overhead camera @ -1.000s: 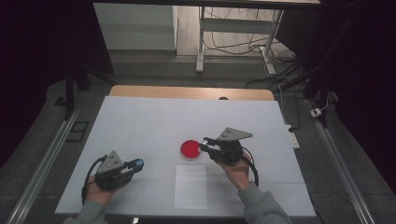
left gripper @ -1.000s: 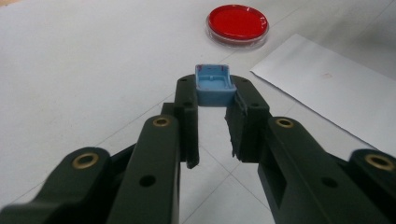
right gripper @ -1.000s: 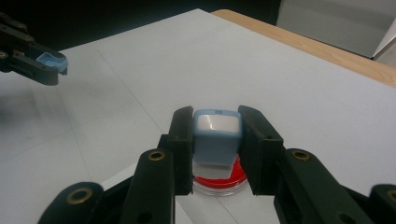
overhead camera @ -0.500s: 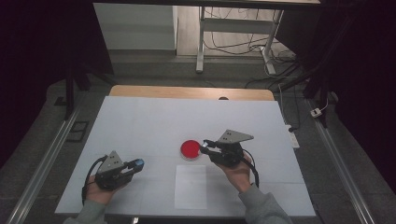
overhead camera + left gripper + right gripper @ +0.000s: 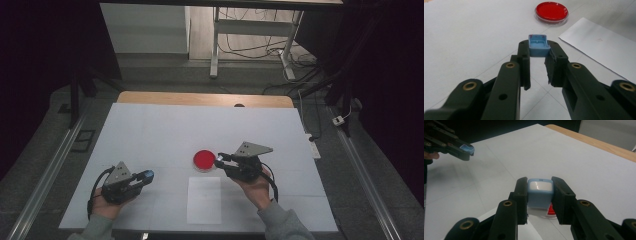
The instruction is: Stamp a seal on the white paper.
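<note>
Two grips hold: your left gripper (image 5: 539,61) clamps a blue cap (image 5: 539,45), your right gripper (image 5: 539,195) a blue-and-white block (image 5: 540,192) just above the red dish (image 5: 204,159). Keep it level, descend slowly.

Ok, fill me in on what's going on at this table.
A person works at a white table with a gripper in each hand. The left gripper holds a small blue cap; the right gripper clamps a blue-and-white box-like piece just above a red round dish. A white sheet of paper lies in front of the dish.
</note>
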Tool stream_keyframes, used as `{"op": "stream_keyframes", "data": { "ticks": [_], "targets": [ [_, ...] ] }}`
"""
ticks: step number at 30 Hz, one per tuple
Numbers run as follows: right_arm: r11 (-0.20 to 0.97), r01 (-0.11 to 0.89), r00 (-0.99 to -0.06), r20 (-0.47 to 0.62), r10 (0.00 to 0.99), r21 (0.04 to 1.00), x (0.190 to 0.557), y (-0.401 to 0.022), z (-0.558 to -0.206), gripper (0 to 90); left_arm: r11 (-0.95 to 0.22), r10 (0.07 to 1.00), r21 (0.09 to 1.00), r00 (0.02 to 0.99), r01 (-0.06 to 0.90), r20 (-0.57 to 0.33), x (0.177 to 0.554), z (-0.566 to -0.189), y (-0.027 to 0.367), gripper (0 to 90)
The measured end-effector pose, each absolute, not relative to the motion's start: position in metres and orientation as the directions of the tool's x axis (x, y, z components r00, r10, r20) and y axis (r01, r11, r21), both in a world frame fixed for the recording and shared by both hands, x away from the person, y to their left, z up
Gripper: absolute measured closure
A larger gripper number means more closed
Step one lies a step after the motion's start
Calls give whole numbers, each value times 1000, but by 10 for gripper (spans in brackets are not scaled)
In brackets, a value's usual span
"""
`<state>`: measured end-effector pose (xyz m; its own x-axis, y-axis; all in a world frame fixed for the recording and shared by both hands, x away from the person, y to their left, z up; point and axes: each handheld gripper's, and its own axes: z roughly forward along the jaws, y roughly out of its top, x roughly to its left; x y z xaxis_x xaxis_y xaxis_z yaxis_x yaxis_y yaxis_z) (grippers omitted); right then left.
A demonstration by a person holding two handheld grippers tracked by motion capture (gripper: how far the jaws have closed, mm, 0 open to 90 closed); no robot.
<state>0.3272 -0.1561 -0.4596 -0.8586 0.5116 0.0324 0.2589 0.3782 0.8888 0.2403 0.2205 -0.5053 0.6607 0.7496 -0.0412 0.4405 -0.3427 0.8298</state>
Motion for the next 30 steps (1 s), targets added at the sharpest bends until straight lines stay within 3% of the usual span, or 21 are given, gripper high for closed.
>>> {"op": "stream_keyframes", "data": {
  "ticks": [30],
  "targets": [
    [436, 240, -907, 40, 420, 868, 300, -149, -469, 670, -344, 749, 828, 661, 442, -42, 241, -506, 221, 744]
  ]
}}
